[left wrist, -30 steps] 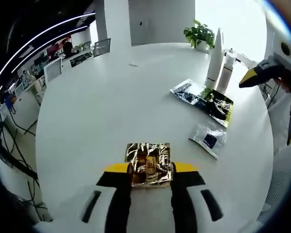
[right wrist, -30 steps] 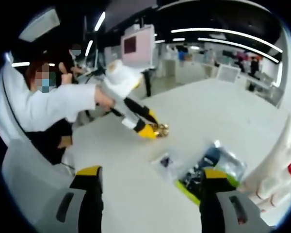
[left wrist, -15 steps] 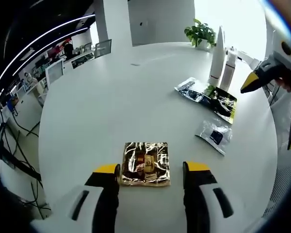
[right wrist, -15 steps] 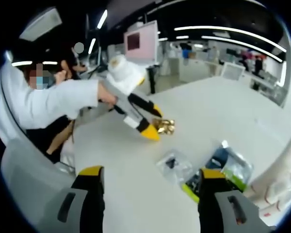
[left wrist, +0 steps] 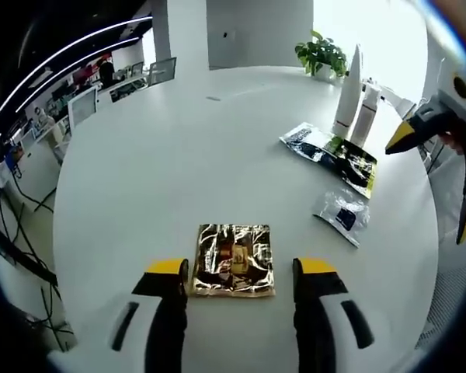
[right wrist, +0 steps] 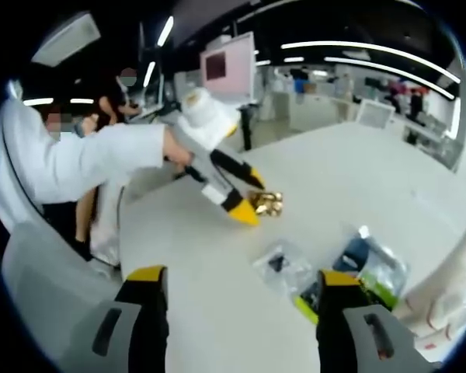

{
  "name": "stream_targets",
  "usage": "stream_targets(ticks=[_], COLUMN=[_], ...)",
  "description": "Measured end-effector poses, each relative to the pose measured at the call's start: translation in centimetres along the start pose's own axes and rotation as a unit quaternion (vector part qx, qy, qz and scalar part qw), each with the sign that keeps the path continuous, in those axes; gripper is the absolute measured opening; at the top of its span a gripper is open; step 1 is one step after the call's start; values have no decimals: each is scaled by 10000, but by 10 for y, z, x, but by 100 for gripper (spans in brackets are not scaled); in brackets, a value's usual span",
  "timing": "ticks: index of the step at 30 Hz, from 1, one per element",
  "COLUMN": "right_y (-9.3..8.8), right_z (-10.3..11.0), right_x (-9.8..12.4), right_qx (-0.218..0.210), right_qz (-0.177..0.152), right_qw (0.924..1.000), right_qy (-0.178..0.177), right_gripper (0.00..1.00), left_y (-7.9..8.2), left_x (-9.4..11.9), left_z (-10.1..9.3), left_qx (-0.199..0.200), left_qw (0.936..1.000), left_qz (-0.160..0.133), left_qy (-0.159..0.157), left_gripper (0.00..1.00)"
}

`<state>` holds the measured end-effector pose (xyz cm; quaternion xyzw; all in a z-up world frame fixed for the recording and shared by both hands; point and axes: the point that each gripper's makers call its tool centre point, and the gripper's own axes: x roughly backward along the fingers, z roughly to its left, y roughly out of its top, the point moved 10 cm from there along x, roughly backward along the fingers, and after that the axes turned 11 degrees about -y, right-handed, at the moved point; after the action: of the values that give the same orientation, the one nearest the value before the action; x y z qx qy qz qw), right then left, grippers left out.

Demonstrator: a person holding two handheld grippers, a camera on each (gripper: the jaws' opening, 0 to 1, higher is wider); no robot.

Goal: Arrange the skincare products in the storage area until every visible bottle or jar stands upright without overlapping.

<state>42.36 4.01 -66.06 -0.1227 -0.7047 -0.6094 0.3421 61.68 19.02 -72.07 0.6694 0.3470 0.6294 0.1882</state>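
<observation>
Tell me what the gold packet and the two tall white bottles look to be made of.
Gold packet: likely metallic foil or foil-laminate film; crinkled, mirror-like glints. Tall white bottles: probably smooth plastic, opaque with an even, soft sheen; glass can't be ruled out.

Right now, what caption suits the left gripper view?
Open left gripper flanks a flat gold foil sachet on a round white table.

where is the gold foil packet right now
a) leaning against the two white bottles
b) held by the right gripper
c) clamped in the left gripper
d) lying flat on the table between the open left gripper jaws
d: the gold foil packet lies flat on the white table, with the left gripper open, its jaws standing apart on either side of the packet.
</observation>
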Motion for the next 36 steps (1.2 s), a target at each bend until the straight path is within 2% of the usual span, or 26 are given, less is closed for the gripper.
stream_targets(ticks=[4,11,19,26,31,36], right_y=[1,4,10,15,17,18], right_z=[0,-2,-3,-6,-9,-17], right_x=[0,-2,-10,-26,-40,-58], right_qx=[-2,-39,-102,-293,-440,-826], right_qz=[-14,-60,-100,-153,-143,-122], right_qw=[10000,10000,9999,9994,9989,9963], right_qy=[-6,-5,30,-41,-98,-208], right_gripper=[75,75,72,65,56,47], left_y=[3,4,-1,-6,-9,-12], left_x=[-2,-2,0,3,5,7], left_z=[-5,-8,-12,-17,-18,-20], left_qx=[1,31,42,-14,113,188], left_qw=[10000,10000,9998,9994,9989,9982], left_qz=[-2,-13,-208,-350,-443,-535], left_qy=[-41,22,36,-41,-129,-214], left_gripper=[42,41,41,40,40,40])
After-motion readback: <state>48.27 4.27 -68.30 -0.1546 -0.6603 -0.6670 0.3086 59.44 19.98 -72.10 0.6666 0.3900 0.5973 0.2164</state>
